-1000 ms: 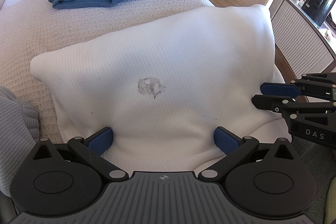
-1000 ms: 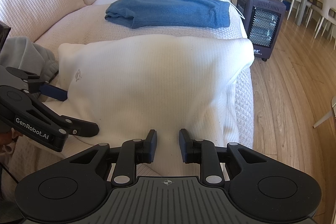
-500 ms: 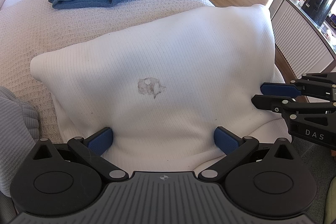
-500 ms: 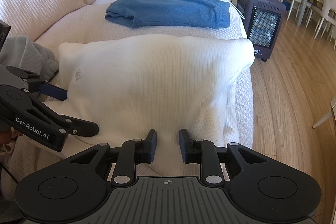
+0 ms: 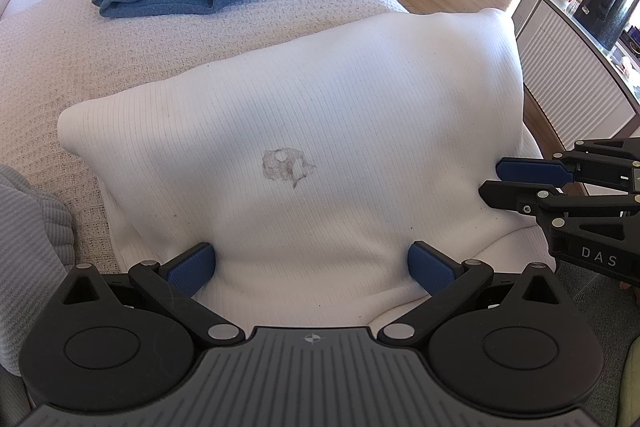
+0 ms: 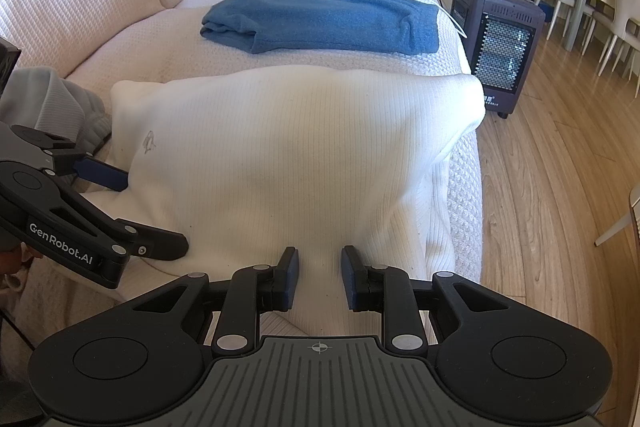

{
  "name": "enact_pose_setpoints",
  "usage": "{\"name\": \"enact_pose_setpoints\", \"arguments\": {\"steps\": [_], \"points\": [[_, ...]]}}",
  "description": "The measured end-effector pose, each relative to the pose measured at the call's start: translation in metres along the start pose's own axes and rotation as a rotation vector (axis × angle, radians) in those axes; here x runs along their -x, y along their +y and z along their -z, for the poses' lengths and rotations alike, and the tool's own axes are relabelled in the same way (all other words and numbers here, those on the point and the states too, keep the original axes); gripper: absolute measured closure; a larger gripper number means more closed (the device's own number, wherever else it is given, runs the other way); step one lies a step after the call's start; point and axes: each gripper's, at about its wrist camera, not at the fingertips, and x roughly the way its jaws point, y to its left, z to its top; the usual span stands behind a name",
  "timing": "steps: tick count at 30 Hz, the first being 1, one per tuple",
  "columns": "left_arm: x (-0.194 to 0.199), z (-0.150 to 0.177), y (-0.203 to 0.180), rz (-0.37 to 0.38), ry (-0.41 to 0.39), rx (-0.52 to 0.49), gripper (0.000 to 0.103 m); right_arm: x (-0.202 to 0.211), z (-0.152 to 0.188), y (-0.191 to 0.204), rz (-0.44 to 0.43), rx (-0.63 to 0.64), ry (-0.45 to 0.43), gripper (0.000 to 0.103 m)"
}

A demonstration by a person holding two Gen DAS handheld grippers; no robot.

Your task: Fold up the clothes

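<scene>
The white ribbed knit garment [image 5: 320, 131] is soft and limp (take the near hem). Left gripper [image 5: 312, 263] stands wide, gripping nothing; right gripper [image 6: 318, 277] stands narrowly parted, cloth between its pads unpinched.

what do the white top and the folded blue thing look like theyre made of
White top: fine ribbed knit, probably cotton, matte, by its narrow parallel ribs. Folded blue garment: looks like fleece or terry, by its fuzzy, napped surface; which one is unclear.
</scene>
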Motion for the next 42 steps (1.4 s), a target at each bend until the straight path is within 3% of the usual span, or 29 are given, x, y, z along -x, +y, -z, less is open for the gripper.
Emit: {"name": "enact_pose_setpoints", "arguments": {"steps": [24,31,33,39,42], "points": [[0.001,0.000,0.001,0.000,-0.001,-0.001,0.000,0.001,0.000,-0.001,0.001,0.000,-0.001,0.079],[0.008,-0.006,0.003,0.012,0.014,0.000,0.000,0.000,-0.002,0.007,0.028,0.064,0.000,0.076],[0.016,-0.006,0.004,0.011,0.002,-0.006,0.000,0.000,-0.002,0.011,0.043,0.091,-0.006,0.076],[0.056,-0.009,0.006,-0.098,-0.102,-0.069,0.000,0.005,-0.002,0.009,0.046,0.088,-0.037,0.075],[0.067,-0.016,0.021,-0.102,-0.128,-0.030,0.000,0.020,-0.006,-0.007,-0.001,0.007,-0.086,0.063]]}}
